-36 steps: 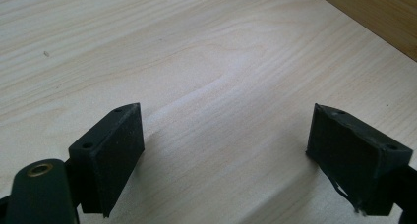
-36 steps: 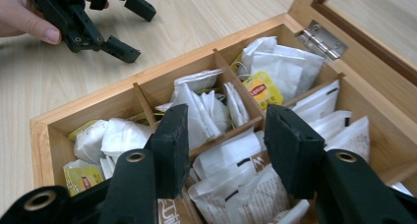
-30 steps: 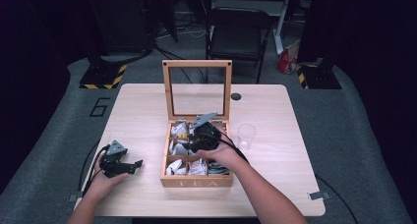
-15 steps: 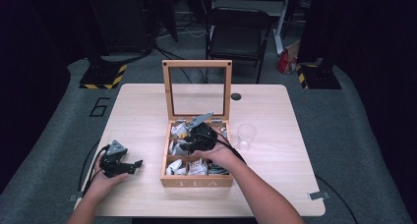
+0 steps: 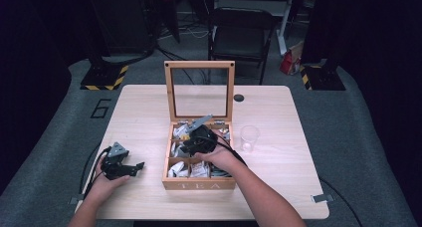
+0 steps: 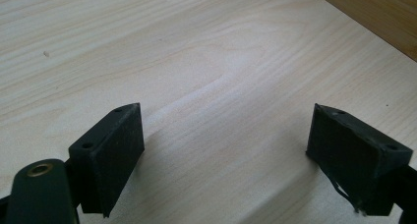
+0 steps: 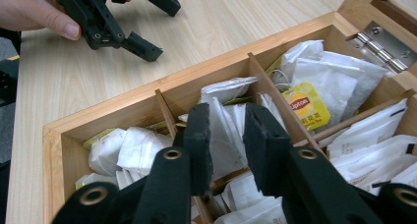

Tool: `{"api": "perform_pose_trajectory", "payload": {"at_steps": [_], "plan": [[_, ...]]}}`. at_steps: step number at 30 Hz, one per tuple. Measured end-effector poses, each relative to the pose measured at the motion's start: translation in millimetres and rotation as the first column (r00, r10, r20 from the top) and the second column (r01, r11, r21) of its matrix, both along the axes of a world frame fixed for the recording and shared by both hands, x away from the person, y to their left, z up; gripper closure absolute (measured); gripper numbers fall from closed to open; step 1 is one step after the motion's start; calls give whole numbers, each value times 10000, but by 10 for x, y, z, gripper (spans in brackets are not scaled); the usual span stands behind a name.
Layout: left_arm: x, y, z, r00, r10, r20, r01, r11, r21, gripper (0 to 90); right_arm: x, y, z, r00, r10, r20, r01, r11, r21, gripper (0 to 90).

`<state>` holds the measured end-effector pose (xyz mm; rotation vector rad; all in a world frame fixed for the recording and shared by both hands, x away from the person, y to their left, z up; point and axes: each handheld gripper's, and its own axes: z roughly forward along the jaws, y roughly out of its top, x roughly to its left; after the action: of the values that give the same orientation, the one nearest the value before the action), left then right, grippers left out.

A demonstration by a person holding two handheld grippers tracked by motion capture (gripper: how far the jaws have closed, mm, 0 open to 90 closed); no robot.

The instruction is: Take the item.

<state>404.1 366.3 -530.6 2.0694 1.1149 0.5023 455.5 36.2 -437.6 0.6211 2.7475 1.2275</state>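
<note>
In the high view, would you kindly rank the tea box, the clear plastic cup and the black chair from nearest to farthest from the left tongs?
Measured from the left tongs at the table's near left:
1. Tea box, just to their right, lid up.
2. Clear plastic cup, beyond the box on its right side.
3. Black chair, on the floor past the table's far edge.

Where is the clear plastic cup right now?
In the high view the clear plastic cup stands upright on the table, just right of the open tea box, apart from it.
</note>
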Motion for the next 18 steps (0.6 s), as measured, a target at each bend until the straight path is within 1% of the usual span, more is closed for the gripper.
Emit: {"api": "perform_pose_trajectory", "payload": {"at_steps": [1, 2, 3, 4, 7, 9, 10, 12, 16, 18], "plan": [[-1, -2, -2, 10000, 11, -20, -11, 10000, -40, 136, -4, 6, 1, 10000, 63, -54, -63, 10000, -36, 759], [-1, -2, -2, 10000, 11, -19, -11, 10000, -42, 136, 1, 13, -3, 9998, 205, 39, -204, 9998, -74, 793], [0, -1, -1, 10000, 1, -7, -2, 10000, -21, 136, 0, 15, -2, 9997, 224, 2, -224, 9997, -113, 814], [0, -1, -1, 10000, 1, -7, -2, 10000, -21, 136, 0, 15, -2, 9997, 224, 2, -224, 9997, -113, 814], [0, -1, -1, 10000, 8, -10, -8, 10000, -29, 136, -4, 23, -3, 9990, 441, -81, -442, 9990, -84, 878], [-1, -2, -2, 10000, 13, -17, -13, 10000, -43, 136, -8, 25, -1, 9988, 471, -95, -471, 9989, -46, 883], [0, 0, 0, 10000, 1, 4, -1, 10000, 1, 136, -11, 26, 2, 9989, 457, -134, -458, 9989, -23, 886], [-1, -2, -2, 10000, 9, -20, -9, 10000, -40, 136, -19, 28, 9, 9987, 428, -258, -428, 9991, 11, 890], [1, 1, 0, 10000, -9, 8, 9, 10000, 15, 136, -18, 24, 9, 9986, 447, -294, -447, 9990, 6, 892], [0, -2, -2, 10000, 10, -14, -10, 10000, -38, 136, -18, 22, 12, 9985, 457, -308, -457, 9990, 16, 893]]}}
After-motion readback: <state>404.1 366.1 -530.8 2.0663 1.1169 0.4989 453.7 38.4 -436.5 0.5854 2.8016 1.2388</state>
